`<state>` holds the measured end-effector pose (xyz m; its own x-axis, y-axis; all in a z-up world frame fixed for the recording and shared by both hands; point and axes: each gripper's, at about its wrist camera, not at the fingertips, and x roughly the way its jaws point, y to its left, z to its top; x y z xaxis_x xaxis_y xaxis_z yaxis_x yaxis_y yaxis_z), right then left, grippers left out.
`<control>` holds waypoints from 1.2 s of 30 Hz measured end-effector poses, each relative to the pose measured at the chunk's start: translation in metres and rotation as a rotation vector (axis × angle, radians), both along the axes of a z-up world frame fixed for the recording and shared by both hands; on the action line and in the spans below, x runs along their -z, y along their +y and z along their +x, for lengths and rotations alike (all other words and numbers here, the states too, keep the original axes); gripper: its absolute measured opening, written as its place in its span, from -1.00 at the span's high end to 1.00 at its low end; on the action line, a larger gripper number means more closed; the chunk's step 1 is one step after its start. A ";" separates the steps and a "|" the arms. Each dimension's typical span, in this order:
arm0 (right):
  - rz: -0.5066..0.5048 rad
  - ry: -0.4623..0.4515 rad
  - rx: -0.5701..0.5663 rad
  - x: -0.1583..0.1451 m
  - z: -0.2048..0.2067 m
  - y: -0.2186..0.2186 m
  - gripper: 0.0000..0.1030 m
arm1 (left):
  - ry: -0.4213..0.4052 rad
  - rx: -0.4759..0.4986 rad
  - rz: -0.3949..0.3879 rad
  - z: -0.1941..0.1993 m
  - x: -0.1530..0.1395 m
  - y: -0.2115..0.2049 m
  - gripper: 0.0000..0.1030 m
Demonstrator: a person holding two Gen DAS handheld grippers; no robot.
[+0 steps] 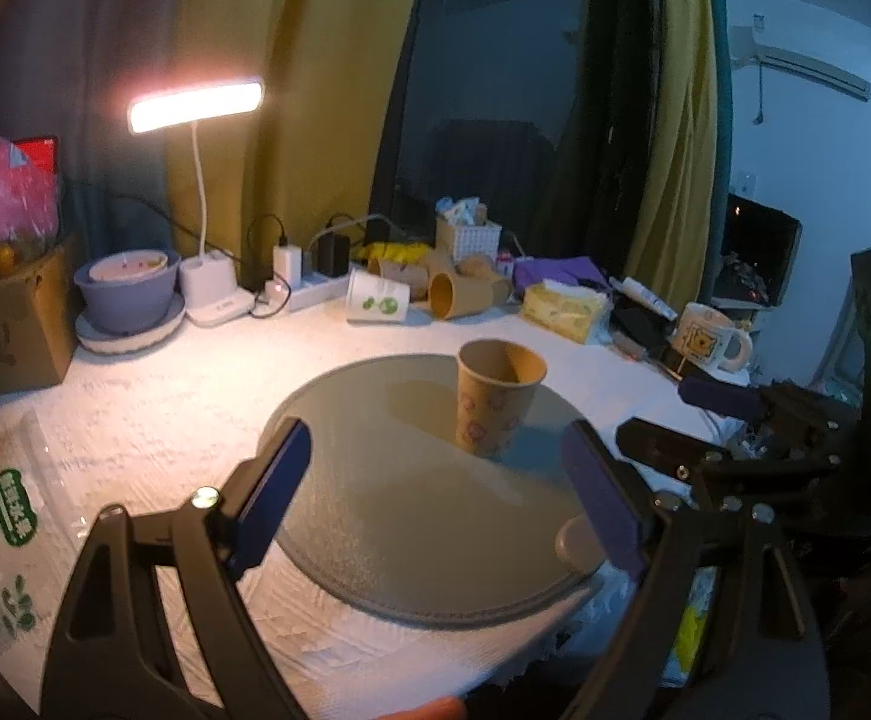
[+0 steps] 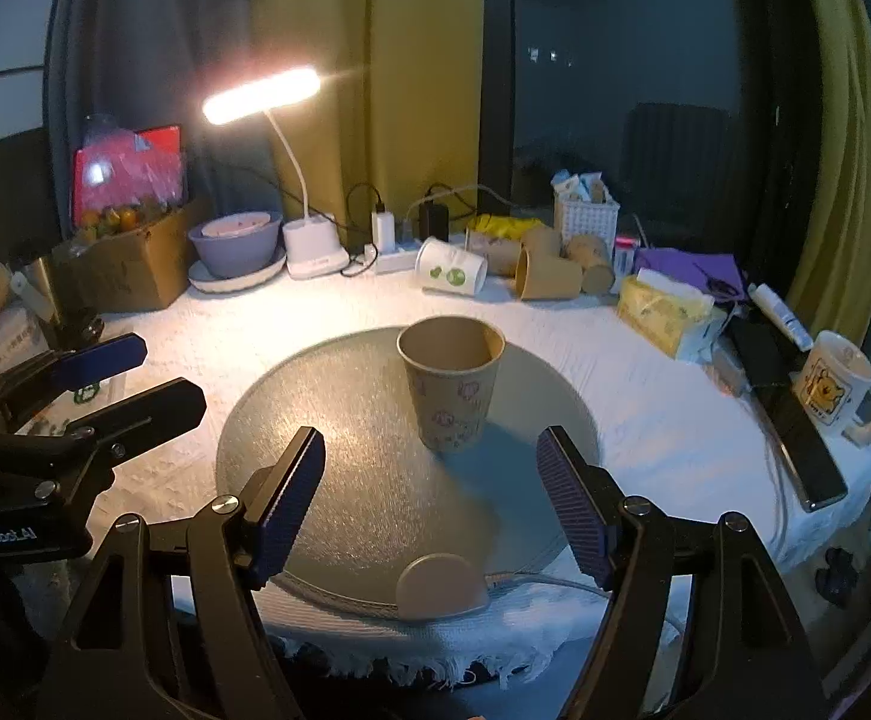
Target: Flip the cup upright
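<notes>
A brown paper cup (image 1: 497, 402) with a pink pattern stands upright, mouth up, on a round grey mat (image 1: 387, 516). It also shows in the right wrist view (image 2: 452, 384), on the mat (image 2: 345, 456). My left gripper (image 1: 441, 504) is open and empty, a little short of the cup. My right gripper (image 2: 432, 501) is open and empty, also short of the cup. The right gripper shows at the right of the left wrist view (image 1: 705, 426). The left gripper shows at the left of the right wrist view (image 2: 129, 378).
A lit desk lamp (image 2: 291, 180), a purple bowl (image 2: 234, 249), a power strip and several paper cups lying on their sides (image 2: 546, 276) line the back. A tissue pack (image 2: 663, 306) and a mug (image 2: 837, 384) stand at the right. A cardboard box (image 2: 129, 264) stands at the left.
</notes>
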<state>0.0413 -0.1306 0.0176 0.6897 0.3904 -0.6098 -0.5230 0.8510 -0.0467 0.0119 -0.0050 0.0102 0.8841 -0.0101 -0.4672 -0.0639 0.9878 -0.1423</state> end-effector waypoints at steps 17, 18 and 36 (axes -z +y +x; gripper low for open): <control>0.037 -0.095 -0.003 -0.042 -0.029 -0.015 -0.48 | -0.134 0.012 0.075 -0.032 -0.042 -0.015 -0.68; 0.039 -0.101 -0.004 -0.044 -0.030 -0.016 -0.48 | -0.146 0.012 0.078 -0.035 -0.044 -0.016 -0.68; 0.086 -0.164 -0.007 -0.070 -0.060 -0.015 -0.48 | -0.262 0.034 0.116 -0.065 -0.067 -0.024 -0.69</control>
<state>-0.0191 -0.1460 0.0881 0.7739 0.4419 -0.4537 -0.5207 0.8517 -0.0586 -0.0529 -0.0292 0.0775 0.9750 -0.0014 -0.2223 -0.0066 0.9994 -0.0354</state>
